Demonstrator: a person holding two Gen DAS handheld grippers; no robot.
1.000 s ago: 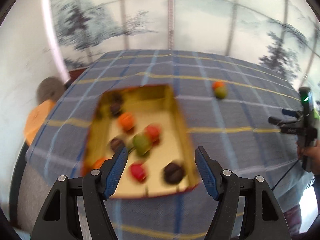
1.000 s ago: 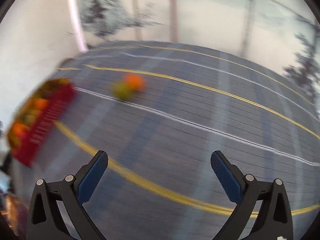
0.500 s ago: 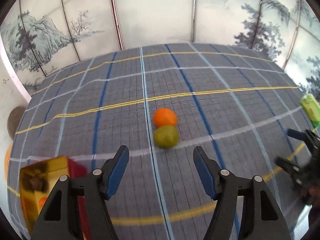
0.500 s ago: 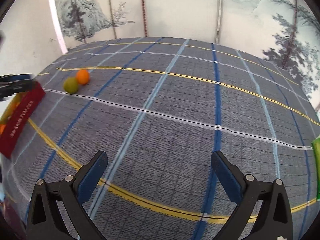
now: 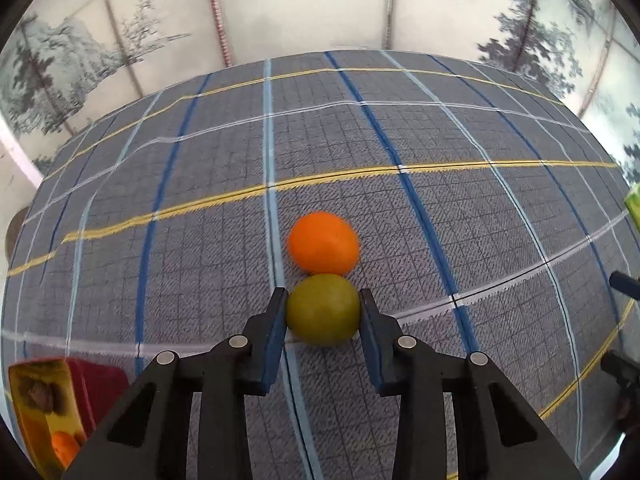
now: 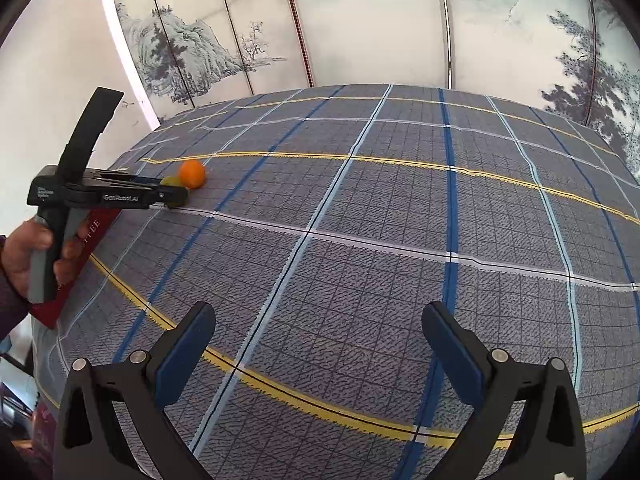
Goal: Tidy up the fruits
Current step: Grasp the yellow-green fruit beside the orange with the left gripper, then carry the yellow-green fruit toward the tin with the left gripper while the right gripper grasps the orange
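A: What's lower left in the left wrist view?
B: The red box (image 5: 96, 384), fruit inside, blurry.

A: And centre frame?
B: The left tool (image 5: 323, 312) has its pads against the green fruit (image 5: 323, 309), probably gripping it on the desk (image 5: 500, 240); the orange fruit (image 5: 323, 243) touches it behind.

A: Next?
B: Lift, carry to the box. The right tool (image 6: 319, 330) gapes, holding nothing

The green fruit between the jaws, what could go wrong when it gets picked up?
The green fruit touches the orange fruit behind it, so lifting may nudge that one rolling across the tablecloth. The left gripper pinches a round fruit at its sides, so it might slip before reaching the box.
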